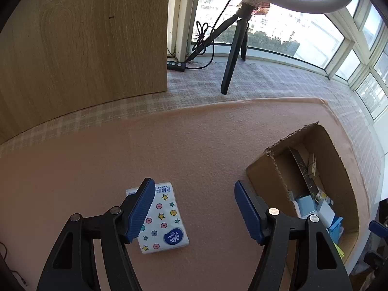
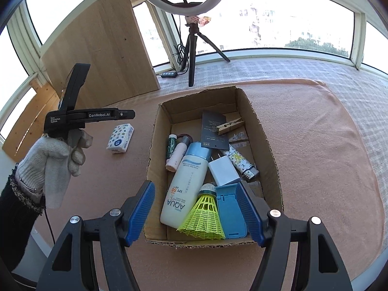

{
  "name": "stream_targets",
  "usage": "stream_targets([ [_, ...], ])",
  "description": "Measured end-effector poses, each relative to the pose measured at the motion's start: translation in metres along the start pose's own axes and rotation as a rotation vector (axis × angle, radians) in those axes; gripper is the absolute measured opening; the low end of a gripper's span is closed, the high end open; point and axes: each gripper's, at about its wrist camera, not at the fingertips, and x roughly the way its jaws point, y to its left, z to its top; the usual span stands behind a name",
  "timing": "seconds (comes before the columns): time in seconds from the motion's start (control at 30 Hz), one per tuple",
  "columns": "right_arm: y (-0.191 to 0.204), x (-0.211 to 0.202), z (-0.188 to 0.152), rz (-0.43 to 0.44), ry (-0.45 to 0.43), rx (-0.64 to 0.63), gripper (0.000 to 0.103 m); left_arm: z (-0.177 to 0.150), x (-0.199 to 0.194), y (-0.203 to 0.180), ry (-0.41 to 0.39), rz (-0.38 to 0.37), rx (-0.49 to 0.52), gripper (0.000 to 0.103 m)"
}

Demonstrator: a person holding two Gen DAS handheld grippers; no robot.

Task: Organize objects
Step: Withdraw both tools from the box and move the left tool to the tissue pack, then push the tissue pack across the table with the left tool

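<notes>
I'm bringing the left gripper (image 1: 194, 211) over the tissue pack (image 1: 163, 218), the one thing lying outside the cardboard box (image 2: 155, 150), just off its left wall. Jaws are spread and empty; one pad overlaps the pack's edge, so I need to centre and straddle its short sides. The right gripper (image 2: 195, 212) hangs open-jawed over the box. The pack reads "Vinda"; the bottle (image 2: 186, 189) inside reads "AQUA SPF 50".

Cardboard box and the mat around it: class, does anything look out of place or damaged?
Yes. The tissue pack lies alone on the pink mat, left of the cardboard box, while all other small items sit inside it. The box's top edges are ragged, as if torn.
</notes>
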Motion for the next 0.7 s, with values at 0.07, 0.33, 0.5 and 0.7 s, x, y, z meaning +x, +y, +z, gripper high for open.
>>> stream_targets([
  [0.07,0.001,-0.002,0.001,0.005,-0.001,0.015,0.065,0.003,0.009,0.014,0.021,0.017,-0.011,0.064],
  [0.33,0.011,-0.007,-0.003,-0.001,-0.012,0.026,0.065,0.015,0.036,0.05,0.083,0.004,-0.082,0.049],
  [0.5,0.013,-0.003,-0.006,-0.004,0.003,0.035,0.065,0.014,0.048,0.051,0.118,-0.024,-0.069,0.043],
  [0.7,0.018,0.001,-0.006,-0.002,0.015,0.03,0.065,0.002,0.048,0.043,0.126,-0.05,-0.052,0.035],
])
